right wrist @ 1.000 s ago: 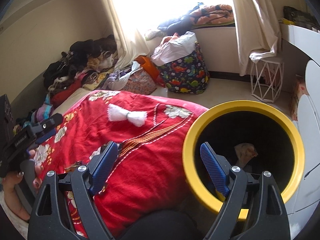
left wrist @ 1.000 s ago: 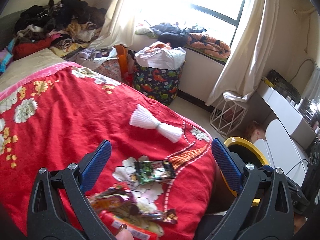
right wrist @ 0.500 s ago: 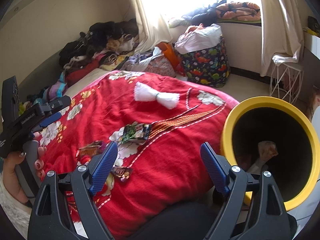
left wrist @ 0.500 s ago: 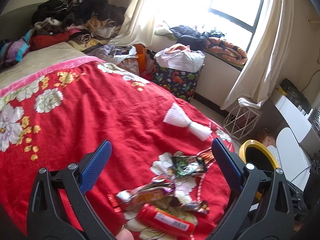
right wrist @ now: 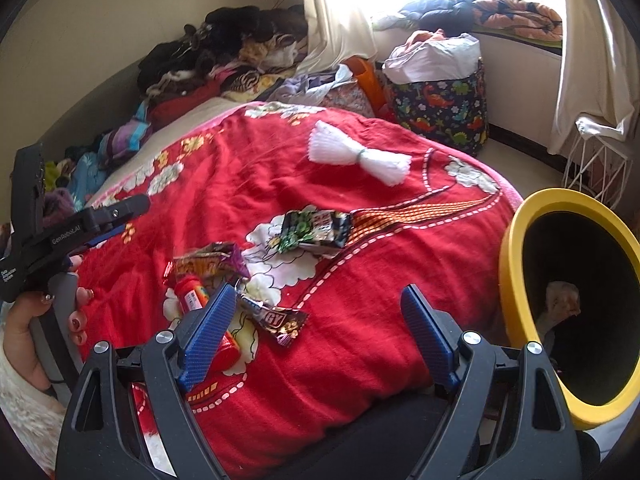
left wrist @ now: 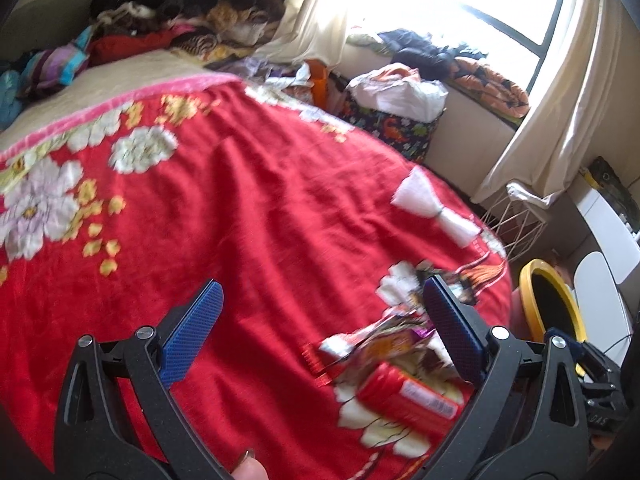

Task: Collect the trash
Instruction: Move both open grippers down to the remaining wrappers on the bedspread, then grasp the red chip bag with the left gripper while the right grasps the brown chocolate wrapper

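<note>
Trash lies on the red floral blanket: a green-black wrapper, an orange-purple wrapper, a red tube and a dark candy-bar wrapper. In the left wrist view the red tube and the orange-purple wrapper sit by the right finger. A white foam bow lies farther back. The yellow-rimmed bin stands right of the bed with a crumpled scrap inside. My left gripper is open and empty. My right gripper is open and empty above the blanket's near edge.
Piled clothes cover the bed's far end. A dinosaur-print basket, a white wire stand and curtains stand by the window. White furniture is at the right.
Both views have swung left, away from the bin and onto the bed. The wrappers now lie close before my right gripper and at the right finger of my left gripper.
</note>
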{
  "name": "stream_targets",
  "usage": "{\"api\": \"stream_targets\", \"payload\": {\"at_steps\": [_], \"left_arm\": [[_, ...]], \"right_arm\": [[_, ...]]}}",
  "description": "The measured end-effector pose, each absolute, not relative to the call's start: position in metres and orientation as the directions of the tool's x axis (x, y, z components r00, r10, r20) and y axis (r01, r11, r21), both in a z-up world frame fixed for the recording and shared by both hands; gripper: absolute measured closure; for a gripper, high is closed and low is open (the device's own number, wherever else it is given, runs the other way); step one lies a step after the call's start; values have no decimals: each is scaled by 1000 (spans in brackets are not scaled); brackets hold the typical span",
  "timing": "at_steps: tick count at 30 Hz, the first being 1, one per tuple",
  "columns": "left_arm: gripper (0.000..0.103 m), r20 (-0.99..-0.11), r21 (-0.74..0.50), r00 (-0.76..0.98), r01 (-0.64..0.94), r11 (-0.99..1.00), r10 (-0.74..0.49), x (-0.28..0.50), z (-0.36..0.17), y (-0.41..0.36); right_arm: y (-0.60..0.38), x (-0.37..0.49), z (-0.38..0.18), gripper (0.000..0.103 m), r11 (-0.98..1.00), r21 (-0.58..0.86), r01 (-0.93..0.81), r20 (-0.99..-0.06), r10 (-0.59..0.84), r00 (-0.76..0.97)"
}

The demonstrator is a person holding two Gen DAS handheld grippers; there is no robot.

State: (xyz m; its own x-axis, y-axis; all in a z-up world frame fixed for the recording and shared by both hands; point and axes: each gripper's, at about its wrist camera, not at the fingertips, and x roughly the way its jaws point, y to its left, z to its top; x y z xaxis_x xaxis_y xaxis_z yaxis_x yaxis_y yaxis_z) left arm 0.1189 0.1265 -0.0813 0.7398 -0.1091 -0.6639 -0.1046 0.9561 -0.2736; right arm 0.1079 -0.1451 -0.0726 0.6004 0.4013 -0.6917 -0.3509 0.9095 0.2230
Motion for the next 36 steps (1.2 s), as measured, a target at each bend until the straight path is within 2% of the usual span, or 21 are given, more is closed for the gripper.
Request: {"api": "stream_targets", "payload": {"at_steps": [4,5,9,11,14,21,24,32,36], "left_arm": [[24,-686,-285,717,-109,952,-124,114,-94,134],[31,-693,-290,709,-108,951,-131,114,-97,135],[47,-727,-324,665,-114,939,-171,115,-112,141],[61,-744,-341,639,-111,934,-195,115,-119,142],[73,-767,-368,596,-106,924,-237,117,-130,140],[74,-774,-397,573,-108,912,-269,120,-142,134],[74,-767,-422,574,-111,900,-289,120,-143,135],[73,-758,-452,568,-104,886,-320,125,-146,133],[73,-754,-461,569,-103,881,-328,129,-145,131]], "right_arm": [[-137,112,-77,21,907,209,-367,-709,399,582],[-134,112,-79,21,906,207,-369,-713,398,577],[-126,116,-85,24,901,207,-382,-731,402,552],[-120,118,-87,26,896,200,-395,-739,403,540],[-111,121,-91,27,894,182,-410,-757,394,522],[-91,129,-105,36,881,133,-455,-802,365,473],[-83,136,-116,43,870,137,-473,-832,360,422],[-75,136,-126,75,862,113,-493,-838,350,419],[-83,136,-125,79,871,138,-471,-827,363,429]]}}
